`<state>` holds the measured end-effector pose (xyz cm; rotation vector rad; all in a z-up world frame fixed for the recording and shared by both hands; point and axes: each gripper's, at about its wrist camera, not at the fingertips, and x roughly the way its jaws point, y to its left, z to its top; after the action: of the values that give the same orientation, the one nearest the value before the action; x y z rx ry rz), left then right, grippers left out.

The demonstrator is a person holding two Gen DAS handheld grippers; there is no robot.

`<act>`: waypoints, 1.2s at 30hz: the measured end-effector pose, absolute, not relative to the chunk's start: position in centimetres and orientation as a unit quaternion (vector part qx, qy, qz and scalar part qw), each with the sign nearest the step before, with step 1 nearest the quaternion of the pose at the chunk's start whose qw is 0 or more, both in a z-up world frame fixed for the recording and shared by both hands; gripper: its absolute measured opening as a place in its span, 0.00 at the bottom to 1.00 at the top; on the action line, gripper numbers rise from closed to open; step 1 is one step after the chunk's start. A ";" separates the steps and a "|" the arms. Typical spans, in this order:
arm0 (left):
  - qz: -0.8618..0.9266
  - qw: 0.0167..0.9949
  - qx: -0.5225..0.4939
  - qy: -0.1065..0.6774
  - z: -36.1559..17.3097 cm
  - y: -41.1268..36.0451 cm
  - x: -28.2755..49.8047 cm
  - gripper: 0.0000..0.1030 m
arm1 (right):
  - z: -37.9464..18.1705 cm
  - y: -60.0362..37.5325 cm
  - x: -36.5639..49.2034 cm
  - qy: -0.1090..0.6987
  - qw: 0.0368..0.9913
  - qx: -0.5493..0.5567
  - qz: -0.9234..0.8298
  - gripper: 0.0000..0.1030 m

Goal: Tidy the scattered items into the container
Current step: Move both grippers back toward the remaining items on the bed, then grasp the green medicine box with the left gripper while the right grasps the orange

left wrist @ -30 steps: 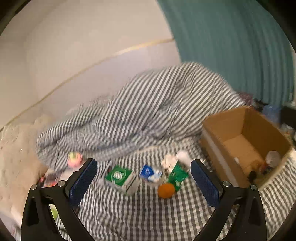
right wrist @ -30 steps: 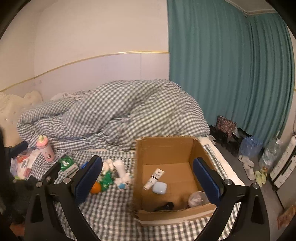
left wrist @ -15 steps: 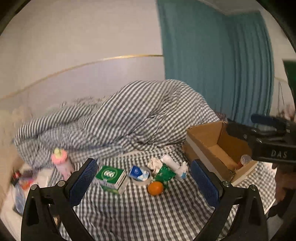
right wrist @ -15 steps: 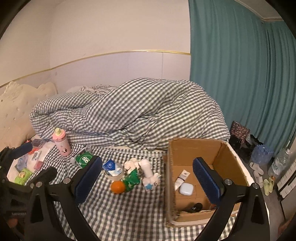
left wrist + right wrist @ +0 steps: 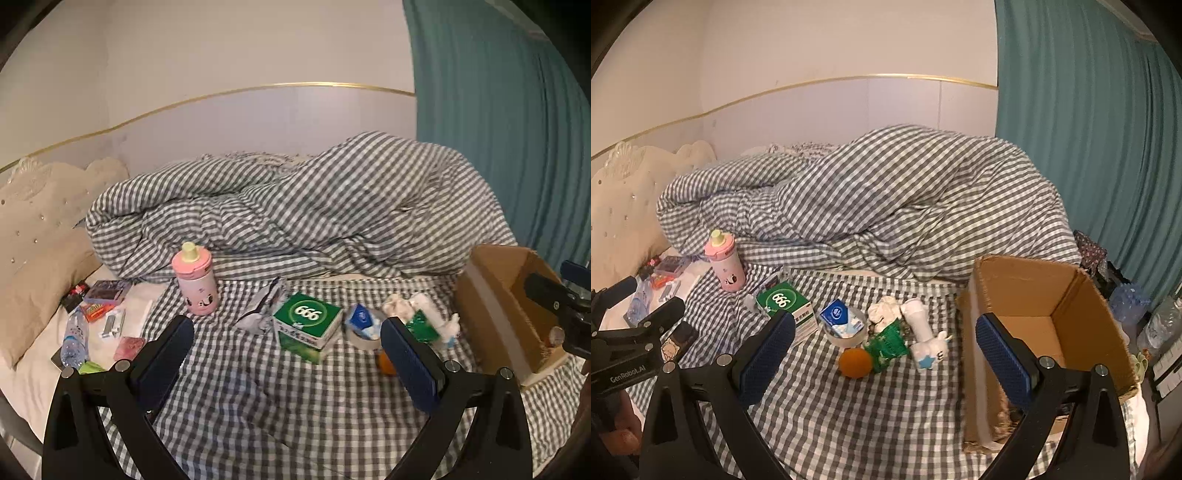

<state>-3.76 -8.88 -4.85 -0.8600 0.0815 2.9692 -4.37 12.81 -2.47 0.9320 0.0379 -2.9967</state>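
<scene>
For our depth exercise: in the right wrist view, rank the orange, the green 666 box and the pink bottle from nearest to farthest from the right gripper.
1. Orange, centre, just ahead of the right gripper.
2. Green 666 box, left of centre.
3. Pink bottle, far left, by the duvet.

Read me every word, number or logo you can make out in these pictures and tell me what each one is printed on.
"666" or "999", orientation unclear: white digits on the green square cardboard box on the checked sheet.
"GenRobot.AI": on the black left tongs, seen from the right wrist.
Blue-and-white carton: round logo, unreadable.
Red packet beside the beige headboard: print too blurred.
</scene>
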 end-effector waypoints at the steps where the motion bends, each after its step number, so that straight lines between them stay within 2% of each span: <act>1: 0.959 0.025 -0.282 0.023 -5.0 -9.3 -4.1 1.00 | -2.8 12.7 -4.8 0.013 0.002 0.301 -0.954 0.96; 13: 0.951 0.032 -0.308 -0.004 -9.2 -11.3 -9.3 1.00 | -7.6 11.1 -9.5 0.015 0.009 0.344 -0.939 0.96; 36: 0.920 0.152 -0.352 0.077 -18.0 -8.6 -19.3 1.00 | -17.1 10.3 -14.6 0.005 0.009 0.427 -0.904 0.96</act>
<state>-19.33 -8.61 -18.02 -1.0099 0.2201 2.6417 -14.60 10.34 -17.15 1.3343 0.0167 -2.8252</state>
